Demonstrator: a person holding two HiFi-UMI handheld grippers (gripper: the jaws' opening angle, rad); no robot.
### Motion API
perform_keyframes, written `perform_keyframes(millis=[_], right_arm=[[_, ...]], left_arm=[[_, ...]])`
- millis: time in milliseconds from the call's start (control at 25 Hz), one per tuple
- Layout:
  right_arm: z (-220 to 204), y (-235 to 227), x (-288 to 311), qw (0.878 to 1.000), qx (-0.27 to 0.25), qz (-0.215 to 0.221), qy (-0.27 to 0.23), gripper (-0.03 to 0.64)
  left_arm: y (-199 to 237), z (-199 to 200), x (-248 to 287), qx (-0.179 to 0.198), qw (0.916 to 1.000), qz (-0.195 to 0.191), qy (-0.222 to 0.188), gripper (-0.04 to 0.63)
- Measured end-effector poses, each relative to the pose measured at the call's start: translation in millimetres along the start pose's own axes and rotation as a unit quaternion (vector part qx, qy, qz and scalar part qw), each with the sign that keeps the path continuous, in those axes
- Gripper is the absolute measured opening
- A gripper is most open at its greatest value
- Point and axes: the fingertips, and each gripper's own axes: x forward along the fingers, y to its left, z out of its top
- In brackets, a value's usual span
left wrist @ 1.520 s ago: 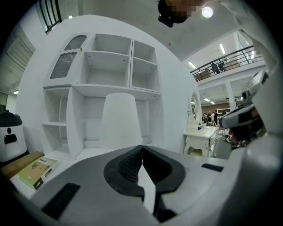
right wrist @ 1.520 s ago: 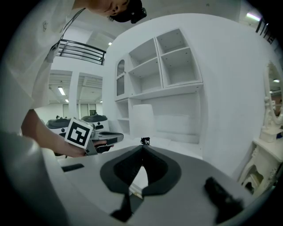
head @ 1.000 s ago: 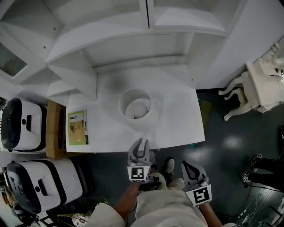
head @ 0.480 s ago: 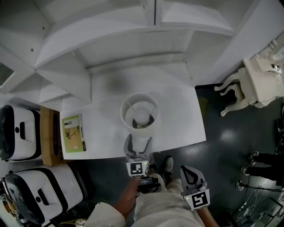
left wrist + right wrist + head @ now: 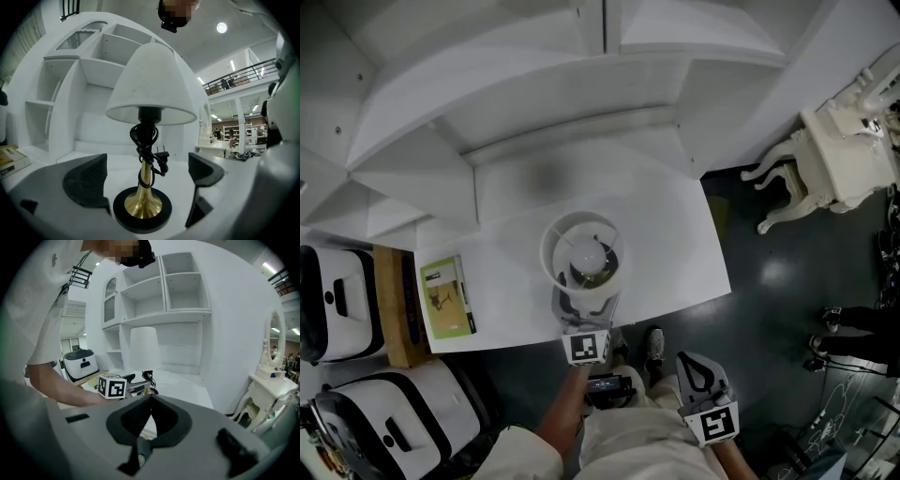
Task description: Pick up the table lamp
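Note:
The table lamp (image 5: 584, 251) stands near the front edge of the white table (image 5: 675, 253): white shade, brass stem with a black cord and plug wound round it, black round base (image 5: 142, 209). My left gripper (image 5: 584, 305) sits over the table edge right in front of it. In the left gripper view its jaws are opening wide, with the stem and base between the fingertips (image 5: 147, 180) and neither pad touching. My right gripper (image 5: 694, 367) hangs back off the table by the person's leg, jaws shut and holding nothing (image 5: 151, 399). From there the lamp shade (image 5: 143, 348) shows beyond the left gripper's marker cube.
A green booklet (image 5: 445, 297) lies at the table's left end. White-and-black cases (image 5: 333, 302) and a wooden stand (image 5: 389, 309) are left of the table. White shelving (image 5: 581, 84) rises behind it. An ornate white dresser (image 5: 844, 155) stands at the right on dark floor.
My left gripper has moved forward over the table edge up to the lamp, and its jaws have spread from nearly shut to wide. The right gripper has hardly shifted.

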Motion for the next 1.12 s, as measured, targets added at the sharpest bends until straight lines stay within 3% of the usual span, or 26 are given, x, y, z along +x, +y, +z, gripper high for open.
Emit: perform_keyframes(millis=[480, 1000, 1120], right_arm=[[0.1, -8.6, 7.5, 1.000, 0.012, -0.021, 0.002, 0.012], [-10.1, -13.0, 0.3, 0.999, 0.015, -0.033, 0.019, 0.012], [-9.7, -13.6, -0.2, 0.999, 0.019, -0.035, 0.018, 0.012]], left_arm=[[-4.0, 14.4, 42.7, 0.021, 0.9992, -0.030, -0.014, 0.517], [-4.7, 38.1, 61.1, 0.015, 0.9973, -0.038, -0.061, 0.514], [-2.7, 34.9, 62.0, 0.018, 0.9978, -0.036, -0.053, 0.512]])
